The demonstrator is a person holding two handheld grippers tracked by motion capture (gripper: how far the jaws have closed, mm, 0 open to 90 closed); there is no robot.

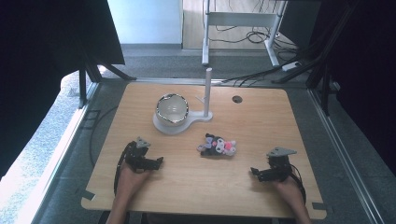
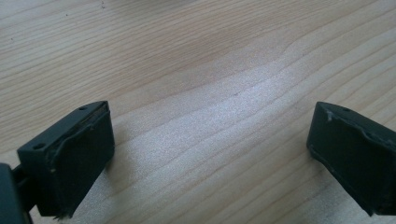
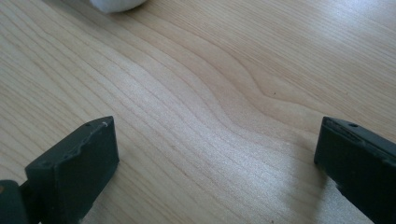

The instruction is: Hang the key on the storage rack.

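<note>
A small black, white and pink plush toy [image 1: 216,145] lies near the middle of the wooden table [image 1: 261,116]. Behind it stands a white base with a bowl [image 1: 172,109] and an upright white post [image 1: 208,93]. My left gripper [image 1: 158,162] rests on the table at the front left, jaws wide apart, nothing between them; its own view [image 2: 210,140] shows bare wood between the jaws. My right gripper [image 1: 254,171] rests at the front right, also open and holding nothing, with bare wood between its jaws [image 3: 217,154]. Both point inward, toward the toy, and are apart from it.
A round cable hole [image 1: 237,99] sits at the back right of the table. A white desk frame [image 1: 243,21] and cables lie on the floor beyond. A white rounded edge [image 3: 116,4] peeks in at the top of the right gripper view.
</note>
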